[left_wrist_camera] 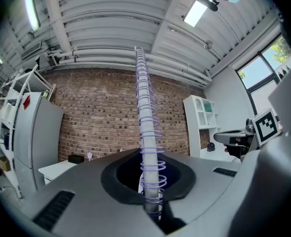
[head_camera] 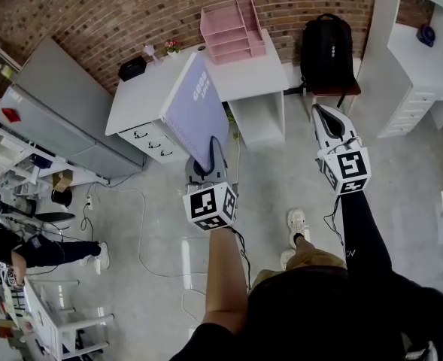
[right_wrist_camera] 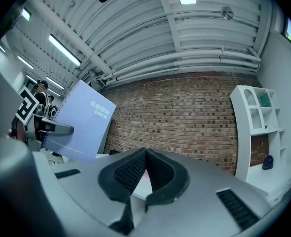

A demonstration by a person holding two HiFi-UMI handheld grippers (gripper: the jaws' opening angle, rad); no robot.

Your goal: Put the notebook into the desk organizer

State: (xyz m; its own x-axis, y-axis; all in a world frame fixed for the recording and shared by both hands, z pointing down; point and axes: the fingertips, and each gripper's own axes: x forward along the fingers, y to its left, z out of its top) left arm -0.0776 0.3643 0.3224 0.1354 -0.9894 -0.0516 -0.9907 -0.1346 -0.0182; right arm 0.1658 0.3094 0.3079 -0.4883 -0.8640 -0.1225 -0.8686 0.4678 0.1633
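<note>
My left gripper (head_camera: 208,158) is shut on the bottom edge of a lavender spiral notebook (head_camera: 195,110), which stands upright and reaches over the front of the white desk (head_camera: 142,96). Seen from the left gripper view, the notebook's wire spine (left_wrist_camera: 146,132) rises straight out of the closed jaws of that gripper (left_wrist_camera: 152,201). The pink desk organizer (head_camera: 232,30) sits at the back of the desk against the brick wall, apart from the notebook. To the right, my right gripper (head_camera: 325,115) is shut with nothing in it (right_wrist_camera: 143,174). The notebook (right_wrist_camera: 78,125) also shows in the right gripper view, at the left.
A small black box (head_camera: 132,68) and a little flower pot (head_camera: 172,47) stand on the desk's far left. A black backpack (head_camera: 327,51) rests on a chair right of the desk. White shelving (head_camera: 424,59) fills the right side, and grey cabinets (head_camera: 56,119) the left. Cables lie on the floor.
</note>
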